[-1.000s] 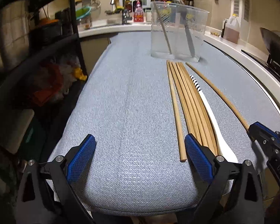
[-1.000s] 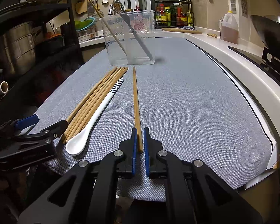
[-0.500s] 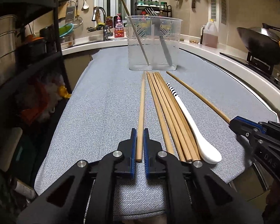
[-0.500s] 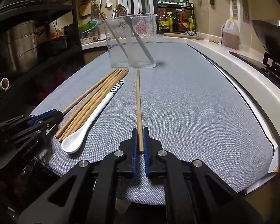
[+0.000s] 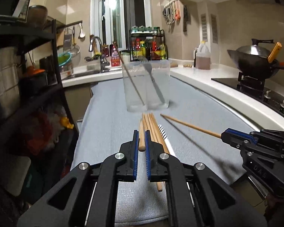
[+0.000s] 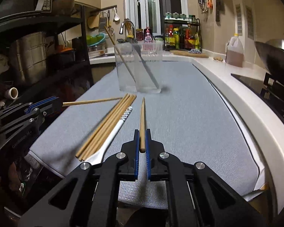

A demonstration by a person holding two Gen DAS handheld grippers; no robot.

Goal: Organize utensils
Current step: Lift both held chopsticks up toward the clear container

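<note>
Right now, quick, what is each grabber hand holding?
Left gripper: closed on a wooden chopstick.
Right gripper: closed on another wooden chopstick.

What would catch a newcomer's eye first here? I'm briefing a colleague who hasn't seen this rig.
Each gripper holds one chopstick clear of the mat: the left gripper its chopstick, the right gripper another. Between them lie spare chopsticks and a white spoon, with a clear bin of utensils beyond.
</note>
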